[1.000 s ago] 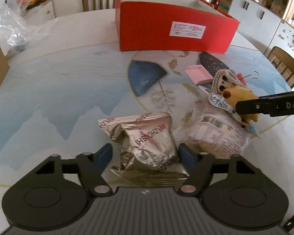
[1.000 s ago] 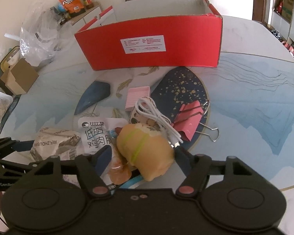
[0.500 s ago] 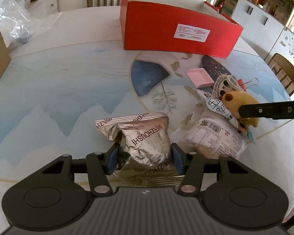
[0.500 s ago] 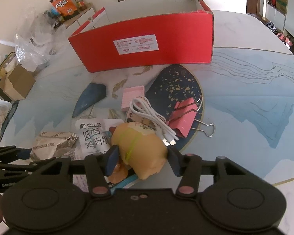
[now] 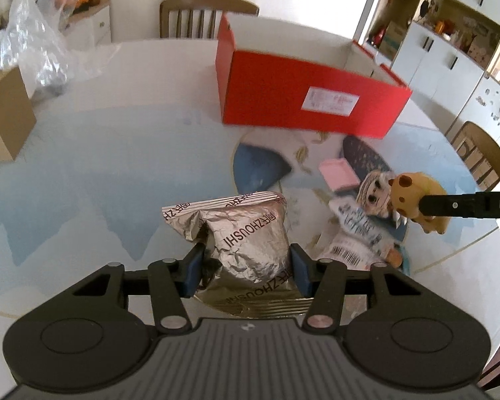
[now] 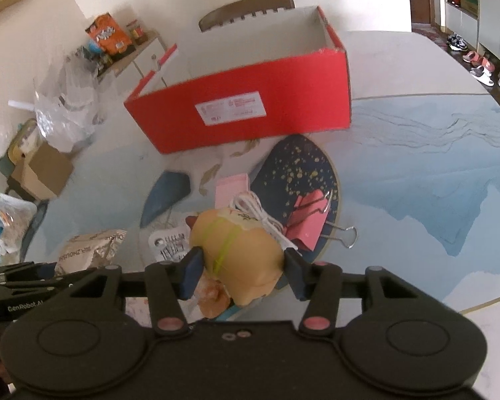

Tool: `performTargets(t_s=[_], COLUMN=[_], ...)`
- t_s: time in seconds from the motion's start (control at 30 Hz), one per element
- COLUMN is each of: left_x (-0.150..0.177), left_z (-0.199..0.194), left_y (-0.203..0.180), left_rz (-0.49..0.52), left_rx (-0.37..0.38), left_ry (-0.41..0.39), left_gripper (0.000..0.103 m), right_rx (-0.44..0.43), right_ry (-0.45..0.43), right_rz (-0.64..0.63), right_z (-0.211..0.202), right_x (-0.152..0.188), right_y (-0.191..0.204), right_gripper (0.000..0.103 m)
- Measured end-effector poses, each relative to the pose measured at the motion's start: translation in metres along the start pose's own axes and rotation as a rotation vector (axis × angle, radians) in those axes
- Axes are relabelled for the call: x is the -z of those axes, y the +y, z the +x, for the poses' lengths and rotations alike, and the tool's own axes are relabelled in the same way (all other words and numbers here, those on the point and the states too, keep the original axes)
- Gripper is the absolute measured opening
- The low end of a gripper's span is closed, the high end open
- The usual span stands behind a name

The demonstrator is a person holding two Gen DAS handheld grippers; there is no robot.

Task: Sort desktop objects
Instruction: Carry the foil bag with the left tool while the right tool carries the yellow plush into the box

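Note:
My left gripper (image 5: 246, 268) is shut on a silver foil snack bag (image 5: 243, 233) and holds it above the table. My right gripper (image 6: 243, 275) is shut on a yellow plush toy (image 6: 240, 250), also lifted; the toy shows in the left wrist view (image 5: 416, 196) at the right. An open red box (image 5: 303, 100) with white inside stands at the back of the table, and also shows in the right wrist view (image 6: 250, 106). The silver bag also shows at the left of the right wrist view (image 6: 86, 250).
On the table lie a pink pad (image 6: 233, 190), a white cable (image 6: 260, 213), pink binder clips (image 6: 310, 220), a white snack packet (image 5: 353, 230) and a round patterned item (image 5: 373, 190). A cardboard box (image 5: 6, 116) and plastic bags (image 5: 40, 50) sit far left. Chairs stand around the table.
Both grippers closed on their objects and lifted them off the table. Both views now look down from higher, into the red box.

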State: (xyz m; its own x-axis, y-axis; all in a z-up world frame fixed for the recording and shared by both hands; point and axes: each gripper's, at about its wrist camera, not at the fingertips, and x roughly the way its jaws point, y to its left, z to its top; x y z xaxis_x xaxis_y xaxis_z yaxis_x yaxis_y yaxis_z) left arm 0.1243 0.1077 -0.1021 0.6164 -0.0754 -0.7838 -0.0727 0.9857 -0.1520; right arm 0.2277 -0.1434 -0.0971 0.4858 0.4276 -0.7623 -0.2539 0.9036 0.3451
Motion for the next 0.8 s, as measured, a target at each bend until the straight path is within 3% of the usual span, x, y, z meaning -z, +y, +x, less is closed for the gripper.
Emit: performTargets(t_s=[0.47, 0.8], left_x=[-0.040, -0.096], left_z=[-0.028, -0.034], left_y=[-0.021, -0.040], left_rz=[0.066, 0.144], left_rx=[0.078, 0.122], left_ry=[-0.088, -0.183], left_gripper=[0.053, 0.053], right_rx=[-0.024, -0.040], right_ry=[-0.049, -0.126], right_rz=[-0.010, -0.079], right_z=[-0.027, -0.039], right_x=[-0.027, -0.081], right_y=[0.003, 0.008], right_gripper=[0.052, 0.052])
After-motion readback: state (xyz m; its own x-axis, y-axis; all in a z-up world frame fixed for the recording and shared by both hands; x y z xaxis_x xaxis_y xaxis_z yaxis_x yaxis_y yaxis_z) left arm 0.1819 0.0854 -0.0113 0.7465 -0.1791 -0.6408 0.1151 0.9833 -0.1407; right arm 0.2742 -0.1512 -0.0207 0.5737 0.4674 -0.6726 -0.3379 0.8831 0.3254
